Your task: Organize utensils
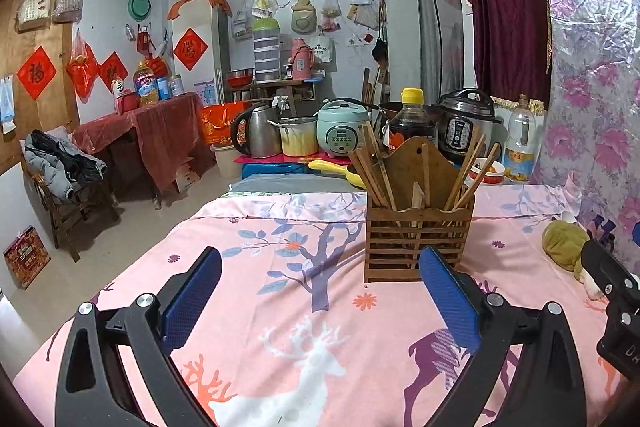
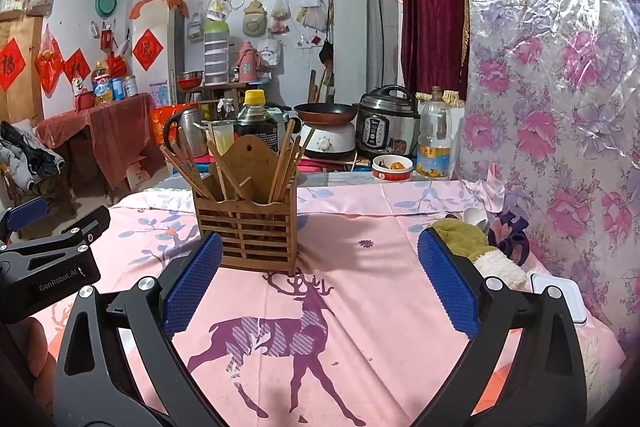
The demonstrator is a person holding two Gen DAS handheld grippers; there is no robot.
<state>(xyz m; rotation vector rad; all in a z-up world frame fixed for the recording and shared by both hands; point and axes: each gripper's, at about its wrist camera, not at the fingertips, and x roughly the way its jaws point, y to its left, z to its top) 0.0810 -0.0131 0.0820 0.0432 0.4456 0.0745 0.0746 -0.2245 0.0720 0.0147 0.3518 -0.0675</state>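
A slatted wooden utensil holder stands on the pink deer-print tablecloth, filled with several wooden chopsticks leaning out both sides. It also shows in the right wrist view, with chopsticks. My left gripper is open and empty, just short of the holder, which sits ahead to its right. My right gripper is open and empty, with the holder ahead to its left. A white spoon lies by the wall, partly hidden behind an olive cloth.
The olive cloth lies at the table's right by the floral wall covering. A white square box sits by the right gripper. Behind the table stand a soy sauce bottle, rice cookers, kettle, oil bottle and bowl.
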